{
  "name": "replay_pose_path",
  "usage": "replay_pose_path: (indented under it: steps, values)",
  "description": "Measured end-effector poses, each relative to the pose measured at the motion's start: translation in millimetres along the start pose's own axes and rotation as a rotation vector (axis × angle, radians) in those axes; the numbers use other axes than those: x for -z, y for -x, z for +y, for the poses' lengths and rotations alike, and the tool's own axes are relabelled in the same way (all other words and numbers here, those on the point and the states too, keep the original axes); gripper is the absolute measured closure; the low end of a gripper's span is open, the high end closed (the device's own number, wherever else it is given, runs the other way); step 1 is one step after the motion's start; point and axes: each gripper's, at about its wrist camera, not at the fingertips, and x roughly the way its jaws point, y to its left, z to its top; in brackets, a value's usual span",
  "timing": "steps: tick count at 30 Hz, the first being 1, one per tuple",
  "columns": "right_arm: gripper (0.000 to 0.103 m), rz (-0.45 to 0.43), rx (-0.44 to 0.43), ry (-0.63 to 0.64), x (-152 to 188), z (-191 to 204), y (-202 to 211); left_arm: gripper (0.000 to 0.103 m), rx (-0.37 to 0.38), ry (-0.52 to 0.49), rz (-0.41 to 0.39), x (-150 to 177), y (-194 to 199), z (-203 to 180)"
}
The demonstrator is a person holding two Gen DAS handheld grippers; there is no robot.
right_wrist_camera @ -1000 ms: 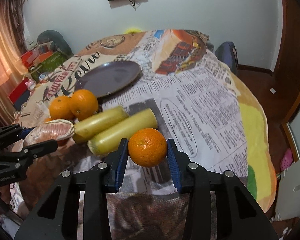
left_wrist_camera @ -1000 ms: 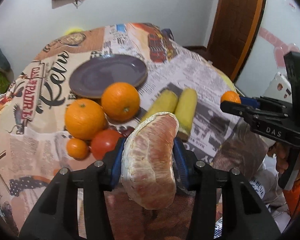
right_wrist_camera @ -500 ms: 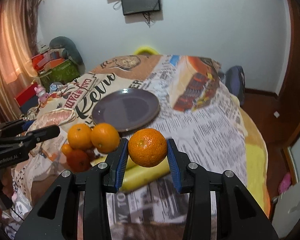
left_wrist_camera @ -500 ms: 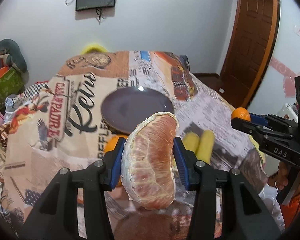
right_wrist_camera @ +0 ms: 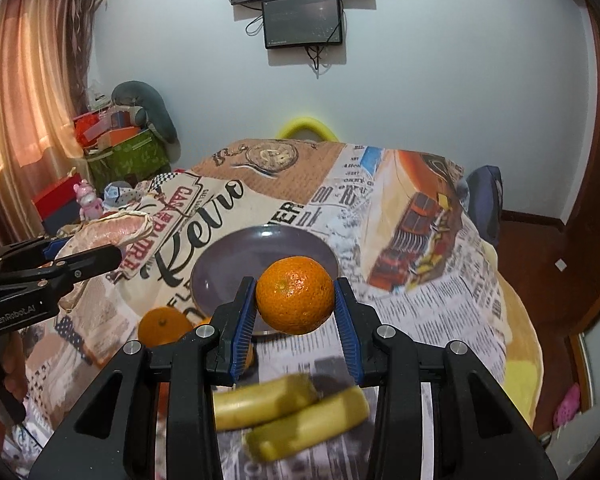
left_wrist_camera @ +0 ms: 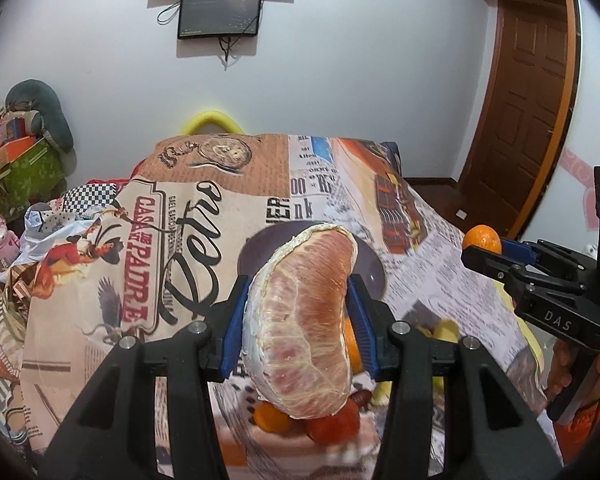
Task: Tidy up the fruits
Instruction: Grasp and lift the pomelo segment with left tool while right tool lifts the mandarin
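**Both grippers loaded above the table**

Your left gripper [left_wrist_camera: 300, 316] pinches a peeled pomelo segment [left_wrist_camera: 302, 320] between its blue pads — the piece stands nearly upright in the centre of the left wrist view, hiding much of the purple plate [left_wrist_camera: 370, 272] behind it. Below the segment, at the bottom centre of that frame, you can see a small orange [left_wrist_camera: 270, 418] and a tomato [left_wrist_camera: 334, 424] on the printed tablecloth [left_wrist_camera: 100, 300].

Your right gripper [right_wrist_camera: 296, 304] is clamped on a mandarin [right_wrist_camera: 295, 294], held in mid-frame over the near rim of the plate [right_wrist_camera: 228, 264] in the right wrist view. Two yellow corn cobs [right_wrist_camera: 288, 412] lie side by side on the cloth at the lower centre — blurred. A large orange [right_wrist_camera: 162, 326] sits left of the gripper, just beside the plate's near edge.
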Motion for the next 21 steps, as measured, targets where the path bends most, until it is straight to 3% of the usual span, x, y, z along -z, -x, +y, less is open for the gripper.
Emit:
replay_pose_path:
  steps: [11,21]
  values:
    - [0.068,0.0,0.014,0.022,-22,-5,-35,0.056,-0.014,0.002,-0.006,-21,-36,13]
    - [0.068,0.033,0.023,0.03,-33,-9,-77,0.056,-0.008,0.02,0.039,-31,-84,22]
